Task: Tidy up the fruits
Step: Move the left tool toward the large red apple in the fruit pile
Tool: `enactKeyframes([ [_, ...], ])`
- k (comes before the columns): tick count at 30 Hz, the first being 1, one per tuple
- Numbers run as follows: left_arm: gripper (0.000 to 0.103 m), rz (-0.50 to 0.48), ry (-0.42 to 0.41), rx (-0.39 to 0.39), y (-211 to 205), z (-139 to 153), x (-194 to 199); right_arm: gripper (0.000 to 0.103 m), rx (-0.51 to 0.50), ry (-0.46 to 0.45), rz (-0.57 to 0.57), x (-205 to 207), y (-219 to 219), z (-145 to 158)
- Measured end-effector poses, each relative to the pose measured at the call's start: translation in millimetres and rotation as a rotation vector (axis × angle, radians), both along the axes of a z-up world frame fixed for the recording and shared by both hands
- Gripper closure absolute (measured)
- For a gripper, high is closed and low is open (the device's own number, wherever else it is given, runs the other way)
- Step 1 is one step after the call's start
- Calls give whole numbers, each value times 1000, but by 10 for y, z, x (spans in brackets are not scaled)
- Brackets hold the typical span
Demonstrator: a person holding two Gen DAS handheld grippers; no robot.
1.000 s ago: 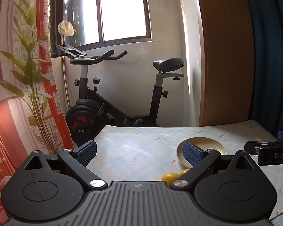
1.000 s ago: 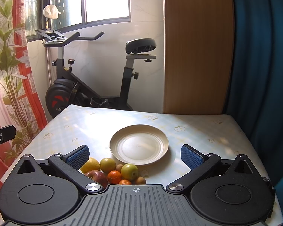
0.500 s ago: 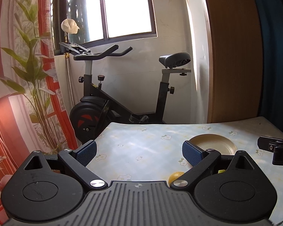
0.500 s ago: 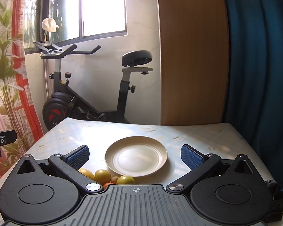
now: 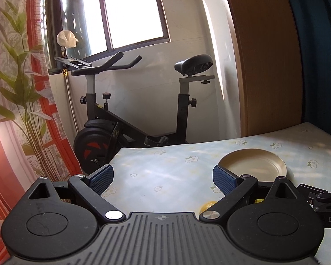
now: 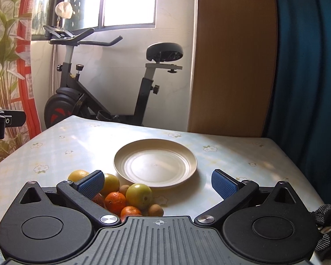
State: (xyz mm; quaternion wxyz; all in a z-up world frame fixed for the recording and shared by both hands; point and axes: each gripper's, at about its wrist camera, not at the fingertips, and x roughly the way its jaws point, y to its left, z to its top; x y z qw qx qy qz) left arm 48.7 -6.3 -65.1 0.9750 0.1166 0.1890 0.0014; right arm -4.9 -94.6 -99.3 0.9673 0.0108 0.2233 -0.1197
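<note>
A pile of fruit lies on the table in front of an empty cream plate (image 6: 155,163): a green apple (image 6: 139,195), two oranges (image 6: 115,201), a yellow-green fruit (image 6: 110,183), a lemon (image 6: 77,175) and small kiwis (image 6: 156,209). My right gripper (image 6: 157,182) is open and empty, just above and behind the pile. My left gripper (image 5: 163,177) is open and empty over the table's left part. In the left wrist view the plate (image 5: 252,165) sits right of the fingers and a yellow fruit (image 5: 207,205) peeks out by the right finger.
The table (image 6: 77,145) has a pale floral cloth. An exercise bike (image 6: 108,79) stands behind it under a window. A wooden panel (image 6: 234,55) and a blue curtain (image 6: 309,66) are at the right. A plant (image 5: 17,92) is at the left.
Both grippers shifted a little over the table and stayed open. The right wrist view dipped, so more of the fruit pile shows than half a second ago.
</note>
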Motion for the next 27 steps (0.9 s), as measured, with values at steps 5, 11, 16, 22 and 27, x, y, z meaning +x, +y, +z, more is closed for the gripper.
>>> enactKeyframes([
  [5, 5, -16, 37, -10, 114, -90, 136, 0, 32, 56, 15, 87, -67, -99],
  [11, 5, -1, 102, -86, 296, -98, 342, 0, 50, 119, 37, 243, -168, -161],
  [16, 5, 16, 132, -83, 361, -123, 513, 0, 12, 137, 46, 353, -230, -176],
  [22, 5, 54, 164, -29, 357, -134, 696, 0, -3, 87, 76, 445, -331, -47],
  [27, 5, 47, 104, -15, 364, -39, 729, 0, -1, 53, 78, 567, -433, 99],
])
